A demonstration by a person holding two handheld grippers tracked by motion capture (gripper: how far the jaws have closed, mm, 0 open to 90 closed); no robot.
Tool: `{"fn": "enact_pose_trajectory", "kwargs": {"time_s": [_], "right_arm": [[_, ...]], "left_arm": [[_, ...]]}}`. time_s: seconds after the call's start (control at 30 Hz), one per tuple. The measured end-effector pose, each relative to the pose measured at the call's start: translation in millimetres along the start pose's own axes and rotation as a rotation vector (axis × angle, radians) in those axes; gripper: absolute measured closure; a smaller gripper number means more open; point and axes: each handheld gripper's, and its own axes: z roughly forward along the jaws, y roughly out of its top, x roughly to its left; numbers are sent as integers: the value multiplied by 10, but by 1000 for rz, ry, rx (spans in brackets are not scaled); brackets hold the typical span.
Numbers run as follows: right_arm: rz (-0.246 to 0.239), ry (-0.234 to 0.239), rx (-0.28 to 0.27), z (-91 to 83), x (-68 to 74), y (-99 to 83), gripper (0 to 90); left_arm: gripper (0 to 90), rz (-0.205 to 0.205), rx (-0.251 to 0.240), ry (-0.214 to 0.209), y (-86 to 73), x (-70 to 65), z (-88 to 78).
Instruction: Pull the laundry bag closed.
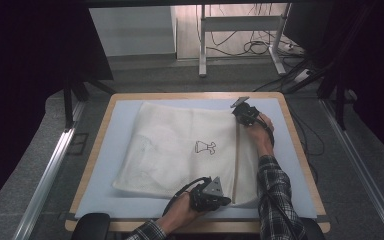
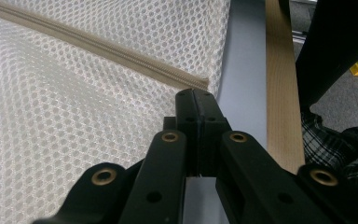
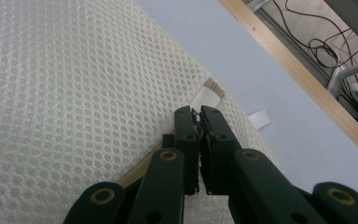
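A white honeycomb-mesh laundry bag lay flat across the counter's pale middle. Left tongs pinched its beige zipper's near end; right tongs pinched the zipper's far end.

No readable text; dress sign on mesh bag
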Motion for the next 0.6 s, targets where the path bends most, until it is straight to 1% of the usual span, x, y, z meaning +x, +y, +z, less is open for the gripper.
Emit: {"fn": "enact_pose_trajectory", "kwargs": {"time_s": [0.33, 0.4, 0.47, 0.6], "right_arm": [[38, 7, 7, 26, -14, 22, 849], [65, 14, -2, 30, -35, 7, 841], [110, 28, -3, 33, -58, -3, 841], [122, 30, -2, 28, -44, 2, 840]], "left_arm": [[900, -5, -2, 1, 0, 1, 0], [900, -6, -2, 0, 0, 1, 0], [900, -3, -2, 2, 0, 0, 0], [900, 0, -3, 6, 0, -7, 0]]}}
